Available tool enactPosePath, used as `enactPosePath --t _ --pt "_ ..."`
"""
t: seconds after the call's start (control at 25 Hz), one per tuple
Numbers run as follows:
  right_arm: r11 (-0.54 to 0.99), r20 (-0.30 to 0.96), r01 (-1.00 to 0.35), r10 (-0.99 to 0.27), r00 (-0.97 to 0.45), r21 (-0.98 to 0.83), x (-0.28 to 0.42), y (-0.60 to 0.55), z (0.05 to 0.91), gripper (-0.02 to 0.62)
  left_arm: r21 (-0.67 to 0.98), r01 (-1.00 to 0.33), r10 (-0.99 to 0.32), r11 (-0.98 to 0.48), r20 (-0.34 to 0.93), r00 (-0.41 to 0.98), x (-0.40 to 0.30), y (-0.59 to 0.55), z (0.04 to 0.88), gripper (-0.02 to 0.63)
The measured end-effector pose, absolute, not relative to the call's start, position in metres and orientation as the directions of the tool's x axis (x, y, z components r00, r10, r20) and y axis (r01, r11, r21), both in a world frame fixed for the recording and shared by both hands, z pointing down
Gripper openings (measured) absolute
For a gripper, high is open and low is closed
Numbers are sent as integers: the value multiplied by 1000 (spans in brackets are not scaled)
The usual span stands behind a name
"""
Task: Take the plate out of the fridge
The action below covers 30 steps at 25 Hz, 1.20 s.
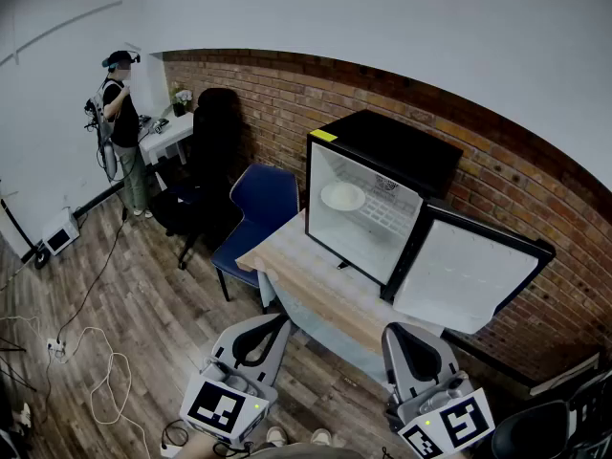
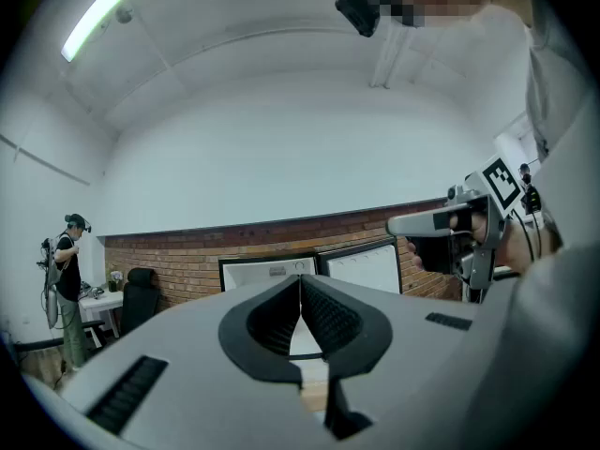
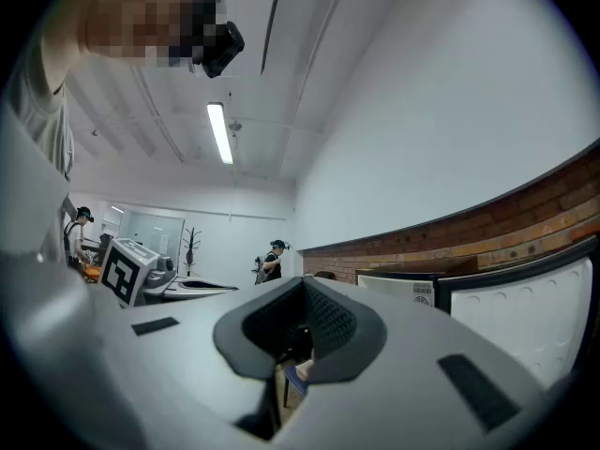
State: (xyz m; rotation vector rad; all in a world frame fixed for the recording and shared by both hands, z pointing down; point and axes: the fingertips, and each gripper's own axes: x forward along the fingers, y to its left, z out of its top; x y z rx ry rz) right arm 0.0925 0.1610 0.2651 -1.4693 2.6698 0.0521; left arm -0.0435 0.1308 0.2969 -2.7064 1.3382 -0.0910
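The white plate (image 1: 342, 196) is sitting inside the open mini fridge (image 1: 402, 146) on the worktop (image 1: 301, 280), at twelve o'clock. The left gripper (image 1: 260, 331) and right gripper (image 1: 411, 338) are hovering at seven and five o'clock, fingers closed and empty.

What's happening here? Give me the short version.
A person stands back from a small fridge on a wooden table, holding a two-jaw gripper in each hand. The fridge door is swung open and a white plate sits on the shelf inside, untouched. The left gripper and right gripper are both shut, empty, and well short of the fridge. Another person stands by a desk at the far wall.
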Motion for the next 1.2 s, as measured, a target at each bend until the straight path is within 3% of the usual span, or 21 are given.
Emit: enactPosePath --t 1.2 --pt "595 -82 -804 -802 -591 -18 136 153 289 29 -131 -813 -823 -567 55 565 7 138 316 18"
